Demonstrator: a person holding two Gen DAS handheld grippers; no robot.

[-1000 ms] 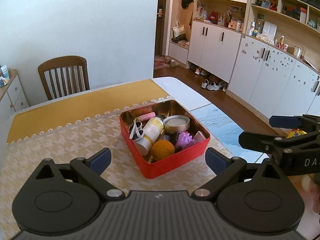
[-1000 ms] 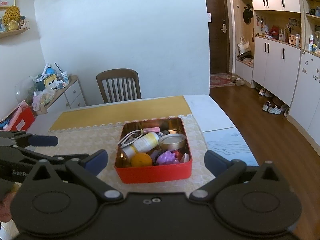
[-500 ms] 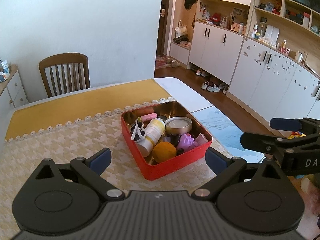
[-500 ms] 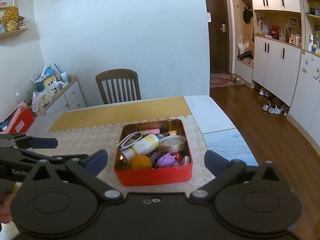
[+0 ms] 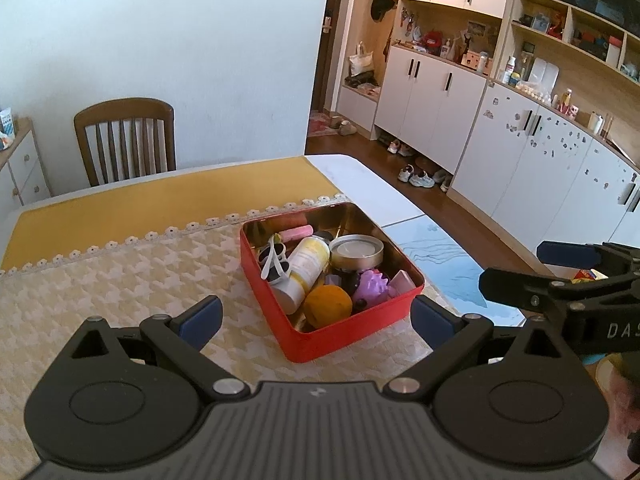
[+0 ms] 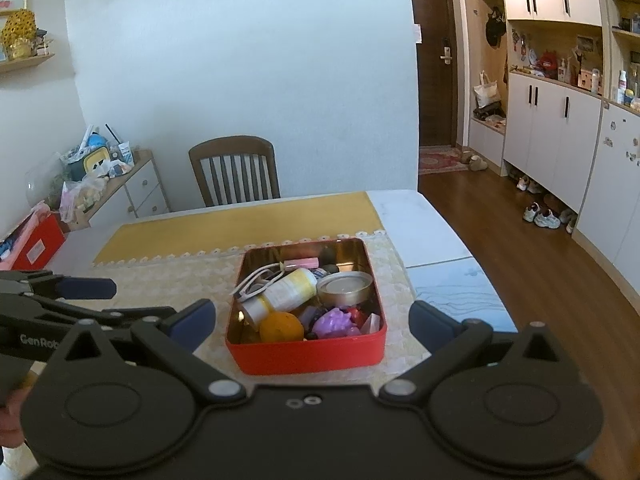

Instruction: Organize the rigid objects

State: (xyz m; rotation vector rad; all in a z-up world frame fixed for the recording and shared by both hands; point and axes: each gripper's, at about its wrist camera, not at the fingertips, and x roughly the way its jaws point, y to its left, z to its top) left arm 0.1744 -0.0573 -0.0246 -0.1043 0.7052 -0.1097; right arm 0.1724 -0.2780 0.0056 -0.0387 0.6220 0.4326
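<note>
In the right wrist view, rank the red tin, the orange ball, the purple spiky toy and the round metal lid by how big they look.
1. red tin
2. round metal lid
3. orange ball
4. purple spiky toy

Ball and toy look close in size, so their order is unsure.

"DAS" on right gripper [image 5: 568, 276]; "GenRob" on left gripper [image 6: 86, 300]
</note>
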